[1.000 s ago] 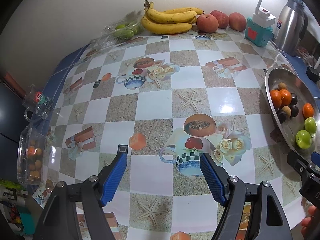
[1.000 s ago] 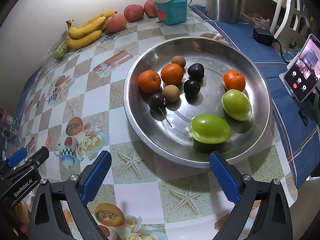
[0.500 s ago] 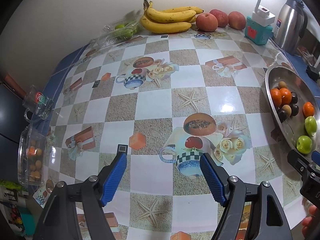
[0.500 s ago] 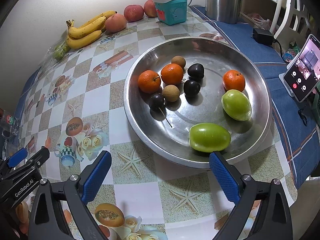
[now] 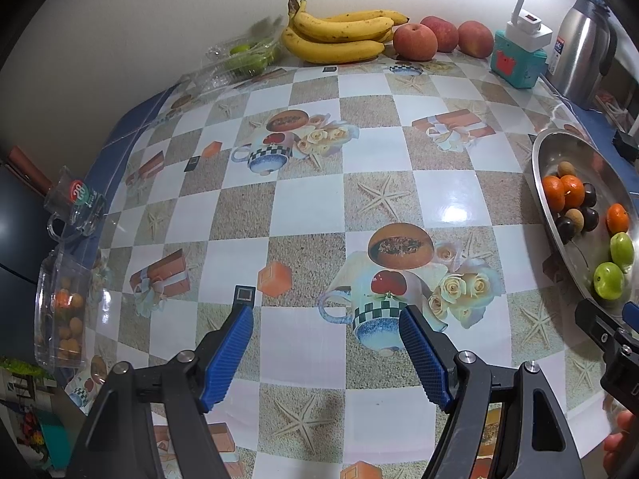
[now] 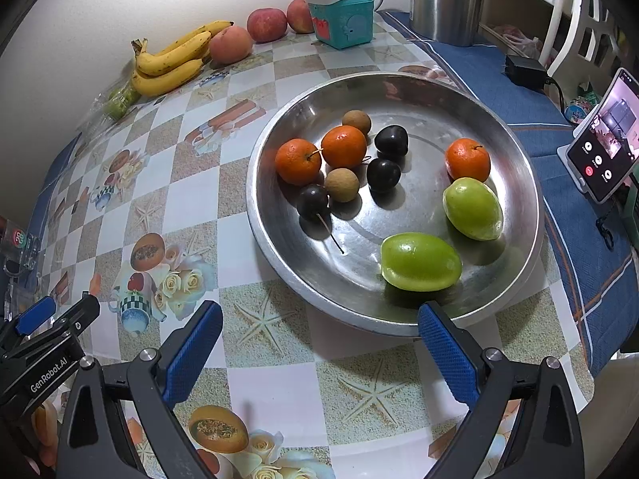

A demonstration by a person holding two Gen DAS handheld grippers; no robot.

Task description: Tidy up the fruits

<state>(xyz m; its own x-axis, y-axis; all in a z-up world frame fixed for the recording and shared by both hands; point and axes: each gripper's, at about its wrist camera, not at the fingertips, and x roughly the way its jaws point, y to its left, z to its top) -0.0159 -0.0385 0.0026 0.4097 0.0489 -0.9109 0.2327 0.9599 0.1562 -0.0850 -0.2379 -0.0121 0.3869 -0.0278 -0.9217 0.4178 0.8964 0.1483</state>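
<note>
A steel dish [image 6: 519, 167] holds three oranges [image 6: 343, 146], two green fruits [image 6: 420, 262], dark plums [image 6: 383, 174] and small brown fruits [image 6: 341, 185]. My right gripper [image 6: 319, 319] hangs open over the tablecloth just in front of the dish's near rim, nothing between its blue pads. My left gripper [image 5: 325, 317] is open too, above a printed teacup on the cloth, empty. The dish [image 5: 559, 239] lies at the right edge of the left wrist view. Bananas [image 5: 339, 36] and three apples [image 5: 415, 42] lie along the back wall.
A teal box with a white power strip [image 6: 345, 20] and a steel kettle [image 6: 443, 0] stand at the back. A phone on a stand [image 6: 603, 147] sits right of the dish. Clear plastic boxes with fruit [image 5: 60, 311] and a glass mug [image 5: 76, 203] sit at the left edge.
The nearer green fruit has rolled slightly toward the dish's near rim. Both grippers have kept still.
</note>
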